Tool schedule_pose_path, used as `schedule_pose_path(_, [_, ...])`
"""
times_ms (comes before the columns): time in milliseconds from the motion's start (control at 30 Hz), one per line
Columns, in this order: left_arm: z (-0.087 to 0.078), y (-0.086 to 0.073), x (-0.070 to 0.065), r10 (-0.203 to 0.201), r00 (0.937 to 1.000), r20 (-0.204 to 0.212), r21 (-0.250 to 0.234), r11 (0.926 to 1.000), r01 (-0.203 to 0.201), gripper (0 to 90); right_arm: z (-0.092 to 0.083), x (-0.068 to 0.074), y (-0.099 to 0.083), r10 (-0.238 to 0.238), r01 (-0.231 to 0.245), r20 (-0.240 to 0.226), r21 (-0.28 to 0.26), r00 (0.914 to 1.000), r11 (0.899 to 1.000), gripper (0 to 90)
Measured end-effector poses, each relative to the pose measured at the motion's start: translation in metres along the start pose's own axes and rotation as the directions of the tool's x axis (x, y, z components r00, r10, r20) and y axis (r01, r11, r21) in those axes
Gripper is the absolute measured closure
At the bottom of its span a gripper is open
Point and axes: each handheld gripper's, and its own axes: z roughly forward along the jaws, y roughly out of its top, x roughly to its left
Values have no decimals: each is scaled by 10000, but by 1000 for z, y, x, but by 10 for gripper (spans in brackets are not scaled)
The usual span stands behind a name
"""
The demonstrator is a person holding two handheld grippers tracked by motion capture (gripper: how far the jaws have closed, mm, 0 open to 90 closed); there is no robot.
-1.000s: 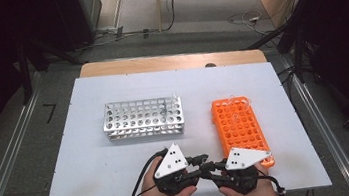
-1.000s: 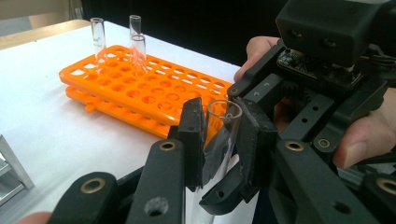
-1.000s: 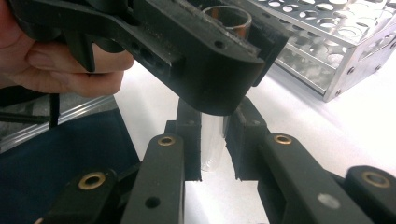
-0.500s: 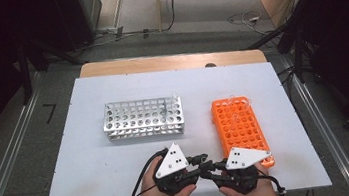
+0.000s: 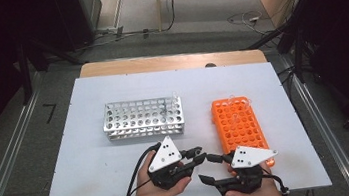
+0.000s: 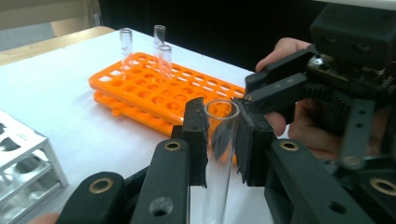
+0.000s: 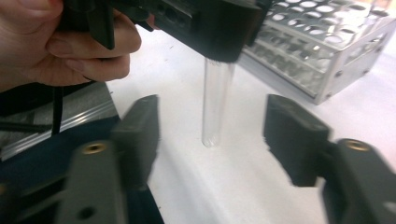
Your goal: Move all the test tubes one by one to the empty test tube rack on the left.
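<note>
Left gripper (image 6: 219,140): our jaws are clamped on a clear glass test tube (image 6: 217,154), gripping it just below the open rim; the tube stands upright and hangs down between the pads, its round bottom close above the white table (image 5: 122,185), near the front edge
Right gripper (image 7: 210,135): our jaws have just been opening and now stand well apart on either side of the tube's lower end without touching it, so the whole weight rides on the left pair
Handover risk: we judge the tube could slip or tilt, since smooth glass is pinched high up by one pair only; any loosening would drop it onto the table, where it could roll or crack
Collision risk: our two grippers sit just beside each other in the high view, and drawing the right one back askew could knock the tube's bottom and lever it out of the pads
Orange rack (image 5: 239,125): lies just beyond our right gripper with a few tubes already standing at its far end; a tilted tube could catch on a hole's edge instead of dropping in
Metal rack (image 5: 143,118): stands beyond our left gripper, apart from the orange one; swinging across carelessly could clip its near corner
</note>
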Motion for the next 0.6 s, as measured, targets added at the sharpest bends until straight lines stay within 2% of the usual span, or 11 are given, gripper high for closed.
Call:
schedule_pose_path(233, [-5, 6, 10, -93, 9995, -298, -129, 9999, 89, 756, -13, -10, 0, 233, -222, 349, -309, 9991, 9993, 8])
schedule_pose_path(400, [-10, 10, 18, -59, 9984, -554, -173, 9998, 50, 756, -25, -20, -1, 482, -458, 382, -618, 9981, 9970, 0])
schedule_pose_path(600, [-13, 20, 29, -35, 9963, -859, -271, 9996, 12, 756, -37, -31, -5, 584, -528, 669, -835, 9960, 9951, 0])
